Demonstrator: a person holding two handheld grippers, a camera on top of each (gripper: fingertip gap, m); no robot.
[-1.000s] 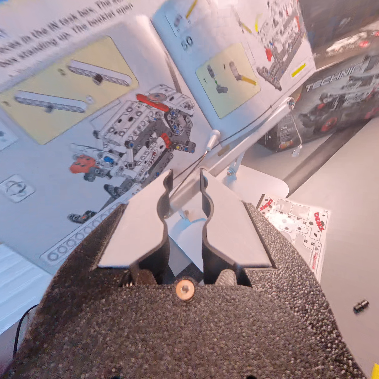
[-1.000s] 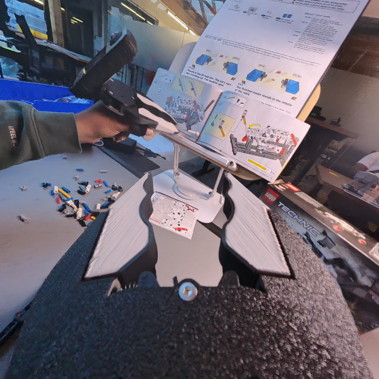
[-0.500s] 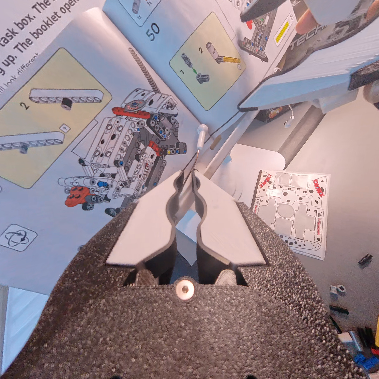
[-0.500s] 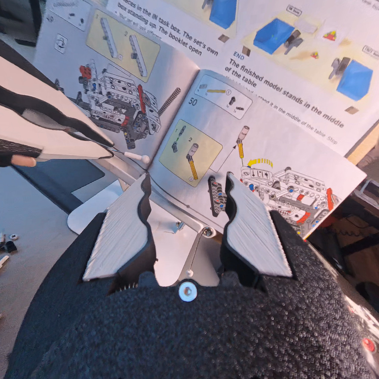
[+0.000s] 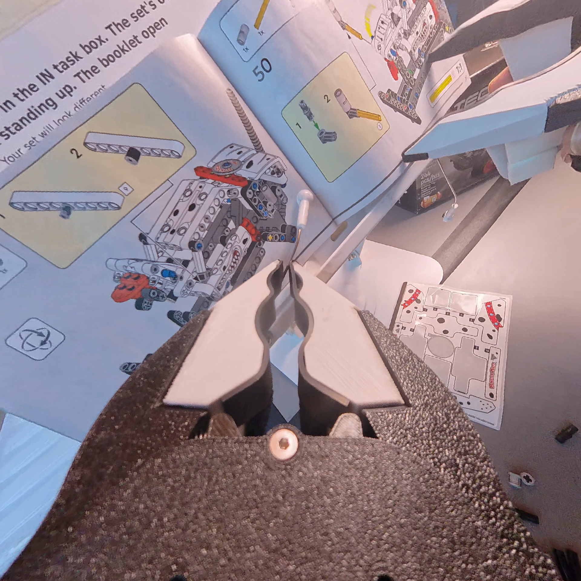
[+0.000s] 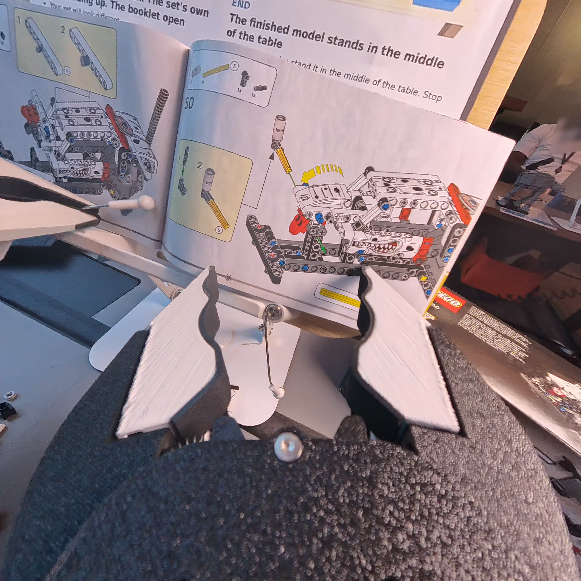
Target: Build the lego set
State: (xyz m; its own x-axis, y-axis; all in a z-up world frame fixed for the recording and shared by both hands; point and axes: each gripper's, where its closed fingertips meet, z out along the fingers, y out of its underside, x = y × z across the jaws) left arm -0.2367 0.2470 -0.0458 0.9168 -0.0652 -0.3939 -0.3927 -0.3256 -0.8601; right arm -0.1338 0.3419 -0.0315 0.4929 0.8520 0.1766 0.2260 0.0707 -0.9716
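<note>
Lego pieces barely show at this moment: a few small loose ones lie on the grey table at the right edge of my left wrist view and at the far left of my right wrist view. No part-built model is in sight in either picture. Both tools are up at the instruction booklet, which stands open on a white stand so the pages face me.

My left gripper has its tips pinched nearly together on the thin wire of the left page clip, the white-tipped arm lying across the left page. In my judgement I hold it there to swing the arm clear of the paper so a page can turn.

My right gripper is spread wide and holds nothing. It hovers at the lower edge of the right page, with the right page clip hanging down off the paper just below. I think it waits there to take the free page edge.

A sticker sheet lies flat beside the stand's base, and the dark set box lies to the right of the stand.

The risk I see is creasing the page if the wire slips back.
</note>
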